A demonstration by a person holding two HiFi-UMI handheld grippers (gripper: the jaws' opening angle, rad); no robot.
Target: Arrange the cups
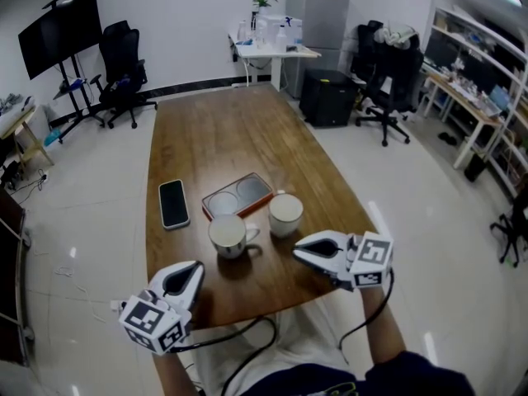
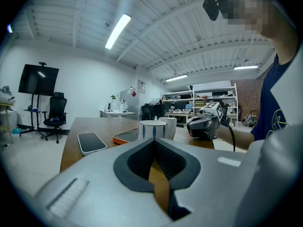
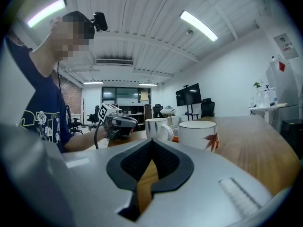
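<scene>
Right gripper view only: red leaf on cup (image 3: 198,135)
Left gripper (image 2: 154,142) fingers: closed tight, nothing held
Right gripper (image 3: 152,142) fingers: closed too, empty

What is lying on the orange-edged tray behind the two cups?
Nothing: the two round hollows of the tray are bare in the head view. Only the part of the table under it is covered and cannot be seen.
</scene>
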